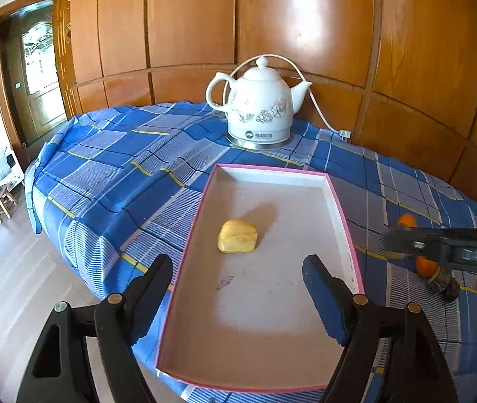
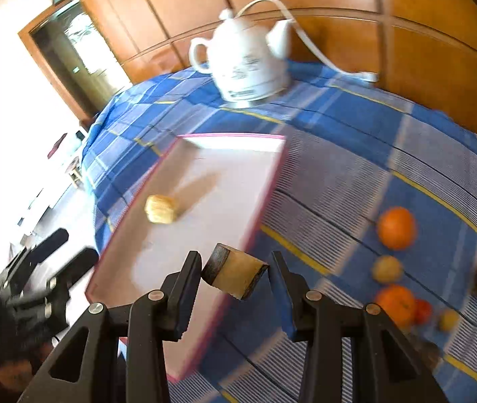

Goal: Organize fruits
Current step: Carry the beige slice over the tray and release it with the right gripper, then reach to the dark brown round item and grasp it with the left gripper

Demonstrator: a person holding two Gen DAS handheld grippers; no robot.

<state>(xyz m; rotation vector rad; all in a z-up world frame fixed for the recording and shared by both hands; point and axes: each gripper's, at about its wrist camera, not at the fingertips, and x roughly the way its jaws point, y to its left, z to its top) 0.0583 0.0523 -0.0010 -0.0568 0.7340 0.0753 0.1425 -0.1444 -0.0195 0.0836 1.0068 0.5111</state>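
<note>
The left gripper point(image 1: 238, 288) hangs with fingers spread above the pink-rimmed tray point(image 1: 342, 215), where one yellow fruit point(image 1: 237, 236) lies (alone); a white kettle point(image 1: 258, 104) stands beyond.

Both grippers are built from glossy black plastic arms joined by brass-coloured rivets and silver screws. The left gripper point(image 1: 238, 288) and right gripper point(image 2: 235, 285) are fitted with blue ridged pads.

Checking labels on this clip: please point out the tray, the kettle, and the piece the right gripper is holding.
tray point(image 1: 337, 198), left wrist view, on its pink right rim.
kettle point(image 1: 258, 100), left wrist view, on its white body.
piece point(image 2: 238, 273), right wrist view, on its pale cut face, between the right gripper point(image 2: 235, 268) fingers.
</note>
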